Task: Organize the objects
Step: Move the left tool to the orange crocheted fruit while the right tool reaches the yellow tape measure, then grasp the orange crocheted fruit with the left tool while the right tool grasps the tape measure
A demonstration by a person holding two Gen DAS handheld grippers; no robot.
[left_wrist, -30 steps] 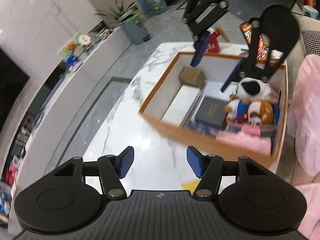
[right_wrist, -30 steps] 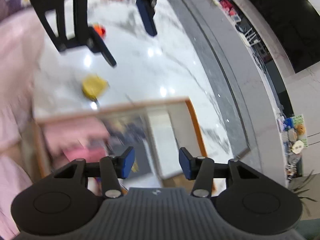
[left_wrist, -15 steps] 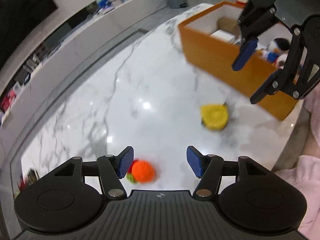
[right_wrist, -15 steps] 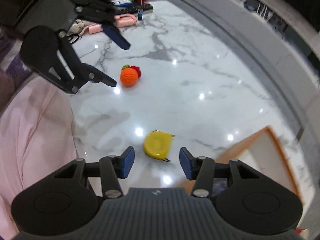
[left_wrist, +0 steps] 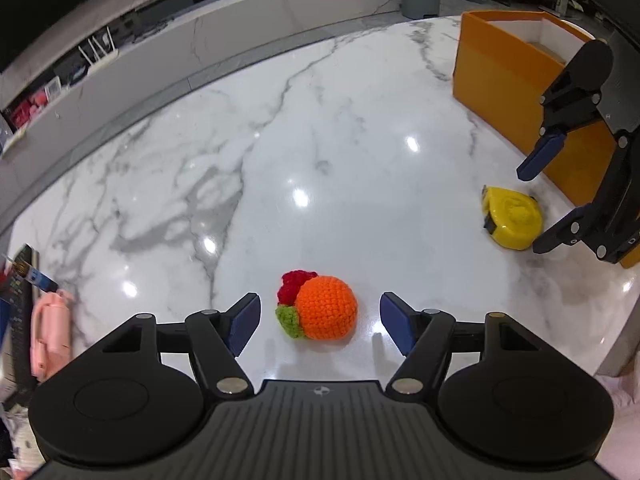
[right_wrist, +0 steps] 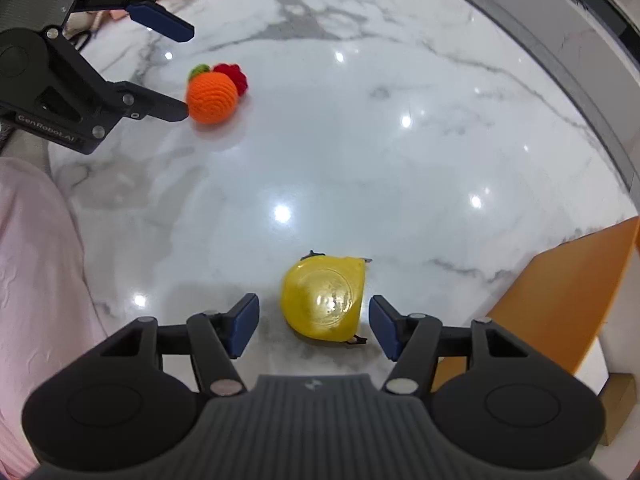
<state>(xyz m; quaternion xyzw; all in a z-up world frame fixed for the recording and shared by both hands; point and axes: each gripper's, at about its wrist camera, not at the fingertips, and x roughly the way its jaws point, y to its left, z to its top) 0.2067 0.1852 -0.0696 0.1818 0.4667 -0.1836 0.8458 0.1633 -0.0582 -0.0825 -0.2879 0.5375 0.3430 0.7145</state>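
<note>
An orange crocheted fruit (left_wrist: 325, 307) with a red and green tuft lies on the white marble table (left_wrist: 320, 152). My left gripper (left_wrist: 320, 322) is open, its fingers on either side of the fruit, not touching. A yellow tape measure (right_wrist: 325, 299) lies near the orange box (left_wrist: 516, 92). My right gripper (right_wrist: 313, 326) is open, its fingers on either side of the tape measure. The fruit also shows in the right wrist view (right_wrist: 212, 94), with the left gripper (right_wrist: 182, 68) around it. The tape measure (left_wrist: 512, 222) and right gripper (left_wrist: 536, 208) show in the left wrist view.
The orange box (right_wrist: 568, 288) stands right of the tape measure. A pink object (left_wrist: 50, 334) and dark items lie at the table's left end. Pink fabric (right_wrist: 36, 272) is at the near table edge. A long white counter (left_wrist: 224, 24) runs beyond the table.
Both grippers swung away from the orange box and came down to the tabletop. The left now brackets the crocheted fruit, the right brackets the tape measure. Both stayed open.
</note>
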